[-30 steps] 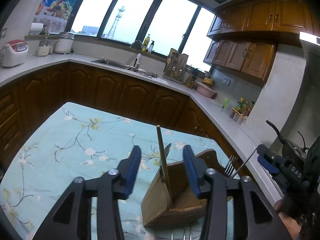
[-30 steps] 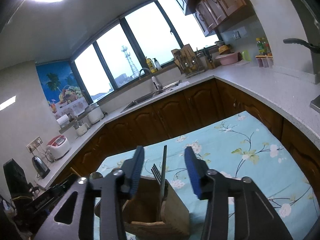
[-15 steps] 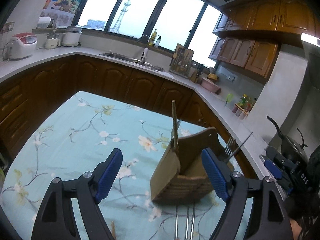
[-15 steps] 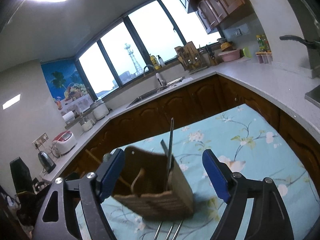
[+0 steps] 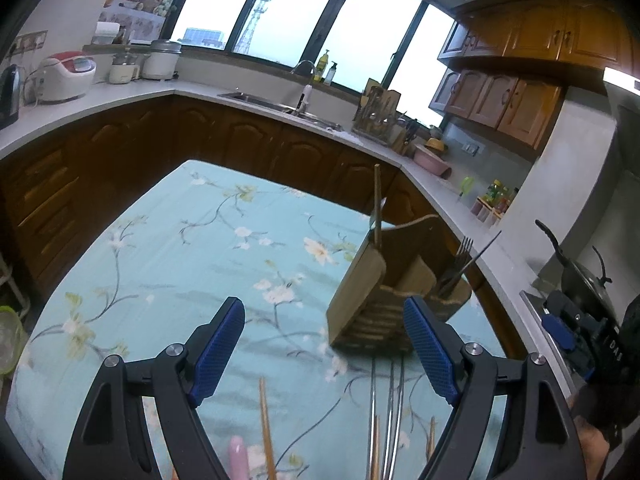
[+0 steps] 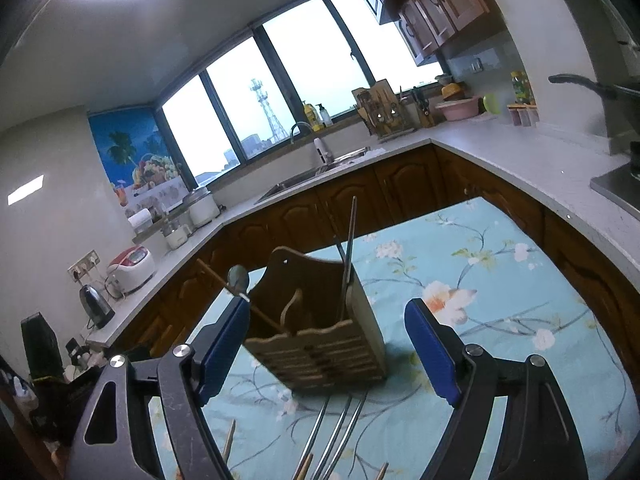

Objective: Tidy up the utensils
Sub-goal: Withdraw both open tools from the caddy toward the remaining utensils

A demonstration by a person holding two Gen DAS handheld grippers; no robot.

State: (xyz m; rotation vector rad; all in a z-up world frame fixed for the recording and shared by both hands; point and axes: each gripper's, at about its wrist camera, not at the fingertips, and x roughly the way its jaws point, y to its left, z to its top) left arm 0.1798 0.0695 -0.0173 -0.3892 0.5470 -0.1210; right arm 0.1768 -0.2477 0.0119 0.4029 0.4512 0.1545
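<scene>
A wooden utensil holder [image 5: 384,300] [image 6: 316,332] stands on the floral blue tablecloth [image 5: 200,264]. It holds a wooden chopstick [image 5: 377,204], a fork [image 5: 460,252] and a metal utensil [image 6: 349,240]. Loose metal utensils [image 5: 386,412] [image 6: 336,436] and wooden chopsticks [image 5: 266,424] lie on the cloth in front of it. My left gripper [image 5: 324,350] is open and empty, short of the holder. My right gripper [image 6: 326,350] is open and empty, its fingers either side of the holder and nearer the camera.
A pink handle [image 5: 238,456] lies at the near edge. Brown cabinets and a grey countertop [image 5: 256,96] wrap around the table, with a sink [image 6: 312,176], rice cookers and a kettle. A pan [image 5: 576,268] sits on the stove at right.
Both grippers opened wide, released the utensils standing in the holder, and pulled back from it. The loose utensils on the cloth came into view.
</scene>
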